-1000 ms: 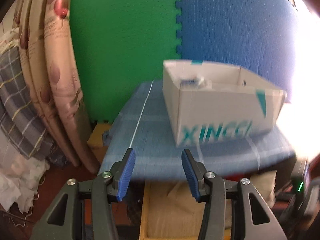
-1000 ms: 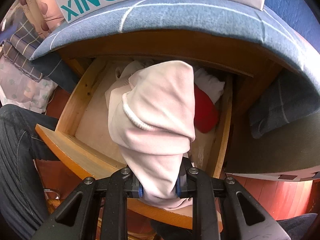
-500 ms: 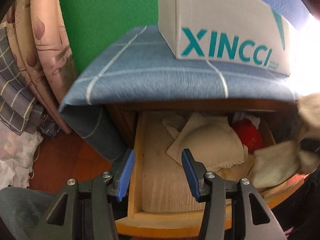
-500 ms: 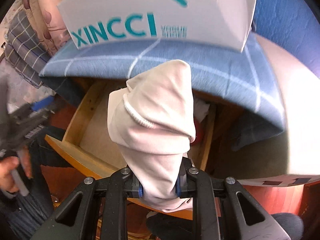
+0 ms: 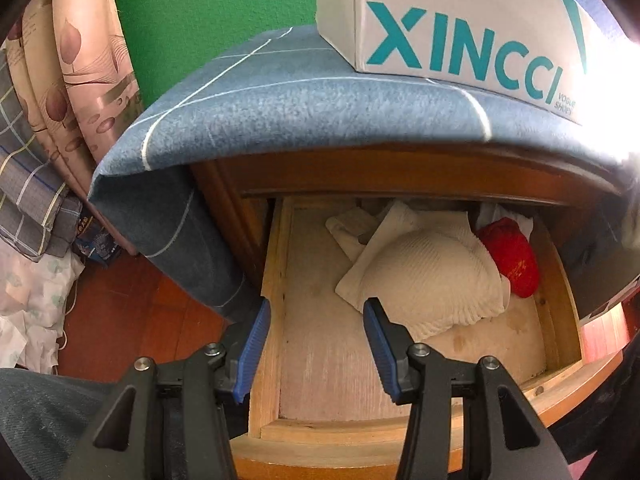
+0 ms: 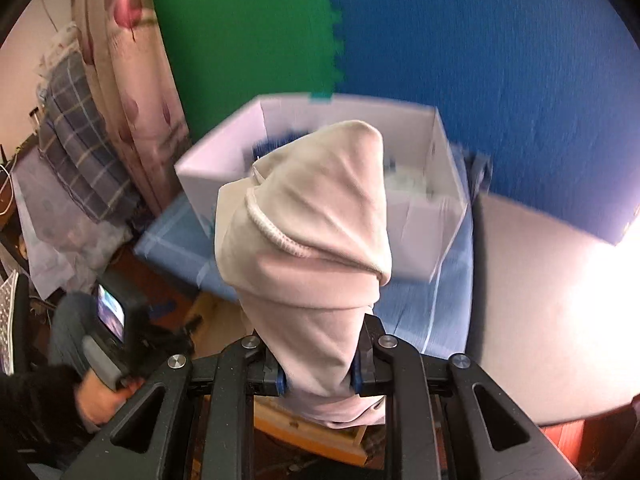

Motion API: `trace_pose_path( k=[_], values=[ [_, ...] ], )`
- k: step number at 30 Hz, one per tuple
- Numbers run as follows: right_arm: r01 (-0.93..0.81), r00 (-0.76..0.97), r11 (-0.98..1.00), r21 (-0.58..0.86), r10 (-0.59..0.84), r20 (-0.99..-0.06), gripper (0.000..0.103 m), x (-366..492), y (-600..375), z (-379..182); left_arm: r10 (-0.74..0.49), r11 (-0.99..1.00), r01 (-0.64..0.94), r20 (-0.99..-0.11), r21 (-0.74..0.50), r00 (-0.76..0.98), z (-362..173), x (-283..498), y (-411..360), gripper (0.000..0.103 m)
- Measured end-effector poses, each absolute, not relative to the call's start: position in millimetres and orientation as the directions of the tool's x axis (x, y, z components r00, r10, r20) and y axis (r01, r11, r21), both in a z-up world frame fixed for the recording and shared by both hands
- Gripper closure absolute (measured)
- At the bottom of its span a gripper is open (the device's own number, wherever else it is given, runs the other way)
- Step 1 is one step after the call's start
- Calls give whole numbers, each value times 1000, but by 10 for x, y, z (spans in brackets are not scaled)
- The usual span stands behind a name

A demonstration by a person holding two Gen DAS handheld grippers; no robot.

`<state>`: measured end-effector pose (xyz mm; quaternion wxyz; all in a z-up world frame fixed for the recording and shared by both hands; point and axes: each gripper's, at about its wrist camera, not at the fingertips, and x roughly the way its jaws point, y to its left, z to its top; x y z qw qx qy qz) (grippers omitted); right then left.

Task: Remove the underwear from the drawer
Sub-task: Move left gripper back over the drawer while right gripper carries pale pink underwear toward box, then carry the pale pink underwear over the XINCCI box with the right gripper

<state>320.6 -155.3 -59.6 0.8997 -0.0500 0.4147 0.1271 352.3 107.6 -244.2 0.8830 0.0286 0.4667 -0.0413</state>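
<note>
My right gripper (image 6: 318, 376) is shut on pale pink underwear (image 6: 308, 248), which stands up between the jaws, lifted above the cabinet in front of the open white shoe box (image 6: 424, 224). My left gripper (image 5: 316, 344) is open and empty, hovering over the left part of the open wooden drawer (image 5: 276, 264). In the drawer lie a cream ribbed garment (image 5: 432, 276), a red garment (image 5: 512, 256) at the right and a pale folded piece (image 5: 352, 228) behind.
The white XINCCI shoe box (image 5: 460, 24) stands on the blue checked cloth (image 5: 280, 100) that covers the cabinet top. Curtains and plaid bedding (image 5: 32, 184) hang at the left. Green and blue foam mats (image 6: 460, 40) line the wall behind.
My right gripper has lifted the pink underwear out of the drawer to above the cabinet top, facing the box. My left gripper has tilted down and moved closer over the open drawer.
</note>
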Motion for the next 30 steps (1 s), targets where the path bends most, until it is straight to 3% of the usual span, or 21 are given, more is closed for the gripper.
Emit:
trace_pose_path(
  k=[16, 30],
  values=[
    [-298, 777, 944, -139, 156, -610, 83, 3619, -1260, 711, -61, 991, 134, -835, 15, 547, -2486, 3519, 995, 54],
    [-152, 811, 974, -170, 25, -584, 83, 4497, -1316, 677, -89, 990, 143, -842, -15, 533, -2519, 3494, 994, 54]
  ],
)
